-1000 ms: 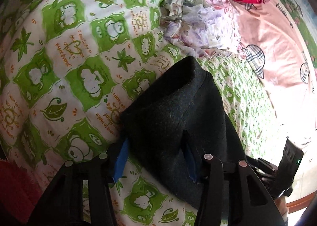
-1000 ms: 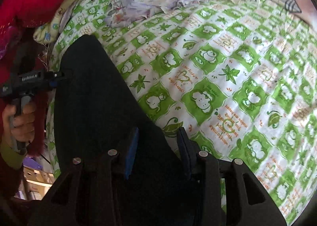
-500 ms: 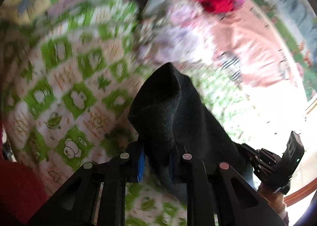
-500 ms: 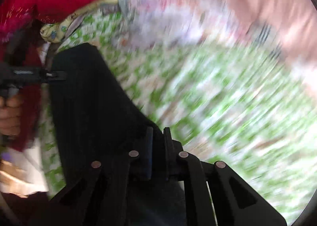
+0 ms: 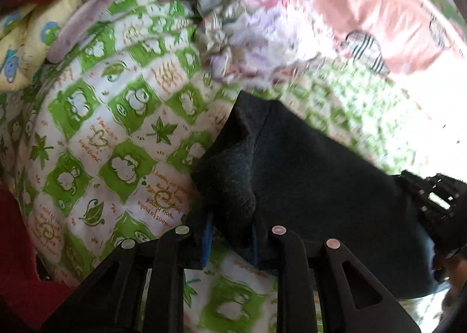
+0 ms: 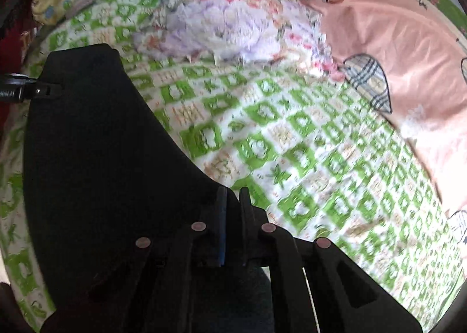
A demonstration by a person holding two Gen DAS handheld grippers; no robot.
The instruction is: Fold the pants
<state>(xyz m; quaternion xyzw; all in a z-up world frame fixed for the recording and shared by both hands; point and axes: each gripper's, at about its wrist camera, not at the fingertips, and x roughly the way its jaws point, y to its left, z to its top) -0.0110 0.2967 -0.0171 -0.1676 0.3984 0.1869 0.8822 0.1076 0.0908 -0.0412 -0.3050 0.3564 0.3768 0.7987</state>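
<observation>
Both fingers pairs have clamped the pants (image 5: 306, 175) (left fingers (image 5: 207, 233) opening slightly), lifting its edge.

Your pants (image 5: 306, 175) lie on the bed's quilt (image 5: 96, 143), spanning between both claws. Your left claw (image 5: 230, 241) grips one end, your right claw (image 6: 232, 233) the other. Behind them sits a crumpled bedding heap (image 6: 233, 26).

Dark wool pants (image 5: 306, 175) lie bunched, one edge lifted, on the bed.

left wrist: close, steeply down | right wrist: same | shared: quilt (image 5: 87, 140)
</observation>
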